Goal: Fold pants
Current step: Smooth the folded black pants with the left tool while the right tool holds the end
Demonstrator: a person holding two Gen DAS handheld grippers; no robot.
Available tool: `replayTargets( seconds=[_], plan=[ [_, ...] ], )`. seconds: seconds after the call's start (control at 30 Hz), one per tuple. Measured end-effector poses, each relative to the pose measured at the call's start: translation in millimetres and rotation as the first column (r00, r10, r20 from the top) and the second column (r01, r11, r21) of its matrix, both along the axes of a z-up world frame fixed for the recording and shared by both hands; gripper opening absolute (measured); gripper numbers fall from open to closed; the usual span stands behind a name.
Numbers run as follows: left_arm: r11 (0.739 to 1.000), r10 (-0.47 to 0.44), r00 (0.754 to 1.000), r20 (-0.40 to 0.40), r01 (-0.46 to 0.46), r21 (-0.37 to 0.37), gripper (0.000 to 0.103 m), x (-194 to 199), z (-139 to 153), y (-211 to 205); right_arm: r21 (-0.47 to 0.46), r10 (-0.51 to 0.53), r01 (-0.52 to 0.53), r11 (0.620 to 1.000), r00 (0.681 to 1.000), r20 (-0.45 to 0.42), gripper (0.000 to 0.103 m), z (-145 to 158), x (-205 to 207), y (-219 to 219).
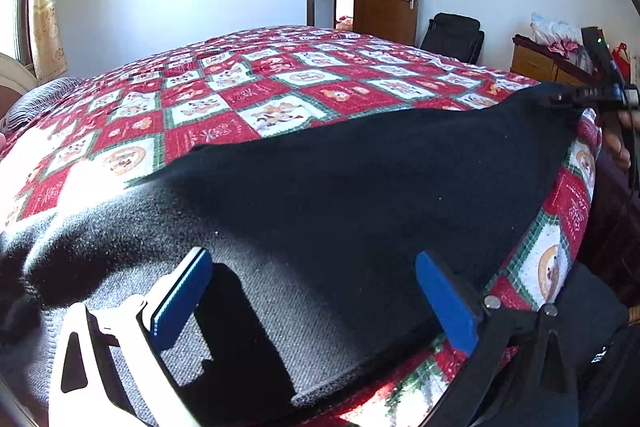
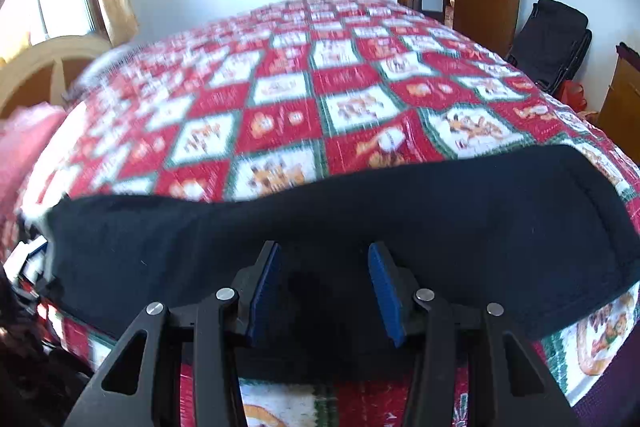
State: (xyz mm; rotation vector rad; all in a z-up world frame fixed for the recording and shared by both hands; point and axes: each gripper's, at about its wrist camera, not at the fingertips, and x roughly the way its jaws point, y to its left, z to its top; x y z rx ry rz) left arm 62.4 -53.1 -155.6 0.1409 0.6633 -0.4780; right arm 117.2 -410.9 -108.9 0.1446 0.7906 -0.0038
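The black pants point(image 1: 360, 187) lie along the near edge of the bed point(image 1: 240, 99), on the red and white quilt. From my left wrist they run as one long band from 8 o'clock up to 2 o'clock. My left gripper point(image 1: 316, 301) hangs over the sunlit, ribbed end of that band with its jaws spread wide. Both blue pads are clear of the cloth, so it holds nothing.

My right gripper point(image 2: 324, 287) is at the other end of the band. Its jaws are about half spread, with dark cloth between the pads. I cannot tell whether the pads bite on a bunched edge or only straddle it. The cloth does seem to rise toward that gripper at 2 o'clock in the left view.

I judge the step in hand to be carrying one end of the pants over onto the other, which halves the length. To do that well, I want a sure pinch through every layer on the right before I carry anything. I would also bring the left jaws down on the near edge at 6 o'clock so that end cannot drag. The travelling end should go low and level, with both corners together. Its hem should land square on the end below, not skewed toward 11 o'clock. The knit looks thick and limp, so it will likely sag and crease if only one corner is lifted
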Motion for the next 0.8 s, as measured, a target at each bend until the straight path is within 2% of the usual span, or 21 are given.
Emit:
replayTargets(
  seconds=[0.13,0.23,0.3,0.4,0.47,0.5,0.53,0.6,0.63,0.67,0.8],
  plan=[
    [1.000,0.005,1.000,0.001,-0.005,-0.006,0.103,-0.5,-0.8,1.9,0.013,-0.145,0.144,0.989,0.986,0.088,0.048,25.7,-14.7,-41.9],
    [1.000,0.010,1.000,0.004,-0.010,-0.007,0.103,-0.6,-1.0,1.6,0.041,-0.297,0.294,0.955,0.951,0.091,0.048,37.7,-18.9,-97.2],
    [1.000,0.014,1.000,0.005,-0.014,-0.009,0.103,-0.4,-1.2,1.2,0.044,-0.352,0.350,0.936,0.934,0.063,0.048,37.4,-16.3,-123.4],
    [1.000,0.018,1.000,0.008,-0.018,-0.004,0.103,-0.3,-1.4,0.2,0.108,-0.337,0.336,0.936,0.942,-0.011,0.048,28.1,-4.2,-149.4],
    [1.000,0.019,1.000,0.009,-0.019,0.004,0.103,-0.1,-1.7,-0.8,0.120,-0.322,0.325,0.938,0.946,-0.041,0.036,20.9,4.5,-157.0],
    [1.000,0.020,1.000,0.009,-0.020,0.006,0.103,0.0,-1.9,-1.0,0.131,-0.309,0.314,0.940,0.949,-0.060,0.026,17.7,8.4,-158.9],
    [1.000,0.020,1.000,0.010,-0.020,0.008,0.103,0.0,-2.1,-1.3,0.142,-0.297,0.304,0.942,0.953,-0.064,0.023,15.6,12.8,-160.8],
    [1.000,0.021,1.000,0.012,-0.021,0.014,0.103,-0.1,-2.6,-2.1,0.171,-0.293,0.298,0.939,0.954,-0.057,0.021,13.5,16.7,-164.9],
    [1.000,0.021,1.000,0.013,-0.021,0.017,0.103,-0.1,-2.8,-2.4,0.184,-0.289,0.295,0.938,0.956,-0.057,0.012,14.0,17.1,-167.3],
    [1.000,0.021,1.000,0.013,-0.021,0.019,0.103,-0.2,-3.1,-2.6,0.189,-0.288,0.292,0.938,0.956,-0.050,0.008,14.6,18.8,-168.3],
    [1.000,0.022,1.000,0.016,-0.023,0.022,0.103,-0.5,-3.6,-2.8,0.182,-0.285,0.280,0.943,0.959,0.002,0.004,24.3,16.6,-165.8]
  ],
)
